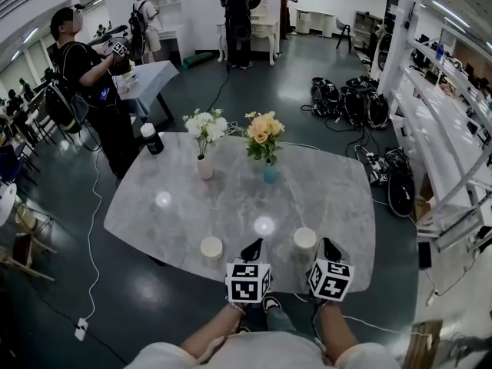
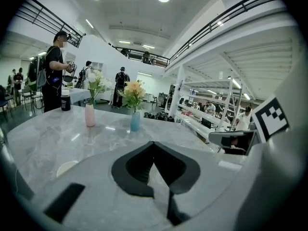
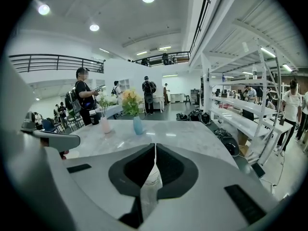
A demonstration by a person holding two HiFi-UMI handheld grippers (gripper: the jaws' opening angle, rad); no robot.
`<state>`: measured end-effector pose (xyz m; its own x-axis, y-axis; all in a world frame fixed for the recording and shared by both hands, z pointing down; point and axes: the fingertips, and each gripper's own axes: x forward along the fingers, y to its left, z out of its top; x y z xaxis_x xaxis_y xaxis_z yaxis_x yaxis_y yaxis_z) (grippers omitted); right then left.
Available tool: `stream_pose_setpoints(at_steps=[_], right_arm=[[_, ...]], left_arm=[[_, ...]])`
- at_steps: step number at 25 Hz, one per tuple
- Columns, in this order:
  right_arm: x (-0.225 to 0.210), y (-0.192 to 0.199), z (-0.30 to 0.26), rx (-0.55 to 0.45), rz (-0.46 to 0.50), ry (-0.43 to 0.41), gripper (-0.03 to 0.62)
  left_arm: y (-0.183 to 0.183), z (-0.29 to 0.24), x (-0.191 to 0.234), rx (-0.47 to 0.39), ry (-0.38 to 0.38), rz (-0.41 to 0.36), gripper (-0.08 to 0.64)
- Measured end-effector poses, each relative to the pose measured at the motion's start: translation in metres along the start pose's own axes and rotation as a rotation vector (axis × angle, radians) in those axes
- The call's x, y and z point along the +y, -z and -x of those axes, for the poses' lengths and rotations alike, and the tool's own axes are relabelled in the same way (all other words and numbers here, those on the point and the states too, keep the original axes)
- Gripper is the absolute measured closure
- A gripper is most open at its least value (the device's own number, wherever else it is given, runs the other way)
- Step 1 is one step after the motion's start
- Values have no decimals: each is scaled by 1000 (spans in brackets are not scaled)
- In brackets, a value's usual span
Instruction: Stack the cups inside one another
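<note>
Cup (image 2: 67, 167) mostly hidden behind left tongs (image 2: 154, 143) (probably its rim).

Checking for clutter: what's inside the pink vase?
White flowers stand in the pink vase; its opaque wall hides the stem ends and any water.

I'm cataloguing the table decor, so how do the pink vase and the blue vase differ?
The pink vase holds white flowers; the blue vase holds peach-yellow flowers. In the head view the pink vase stands to the left, nearer the black bottle, while the blue vase stands to the right. Both stand upright on the marble table, each with one bunch.
</note>
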<state>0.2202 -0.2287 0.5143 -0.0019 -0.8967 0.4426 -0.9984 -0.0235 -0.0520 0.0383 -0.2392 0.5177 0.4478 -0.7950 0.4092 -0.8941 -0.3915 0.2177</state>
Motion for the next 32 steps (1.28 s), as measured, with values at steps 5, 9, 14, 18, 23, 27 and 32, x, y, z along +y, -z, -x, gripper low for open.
stream_pose_setpoints(at_steps=[5,9,14,18,23,27,32], right_arm=[[27,-4,-6,-2,28,-64,578],[60,-5,-14,4,59,-138,578],[113,-3,-21,15,106,-251,578],[158,4,-26,32,142,-354,577],[212,16,-26,63,194,-483,577],[246,29,-23,91,229,-567,577],[277,42,-21,123,272,-645,577]], left_arm=[[1,13,22,-11,-53,26,565],[4,31,49,-23,-122,57,565],[13,61,88,-33,-224,101,565],[22,87,118,-42,-311,139,565],[39,121,148,-39,-423,194,565],[55,144,164,-35,-495,238,565],[71,163,178,-32,-563,294,565]])
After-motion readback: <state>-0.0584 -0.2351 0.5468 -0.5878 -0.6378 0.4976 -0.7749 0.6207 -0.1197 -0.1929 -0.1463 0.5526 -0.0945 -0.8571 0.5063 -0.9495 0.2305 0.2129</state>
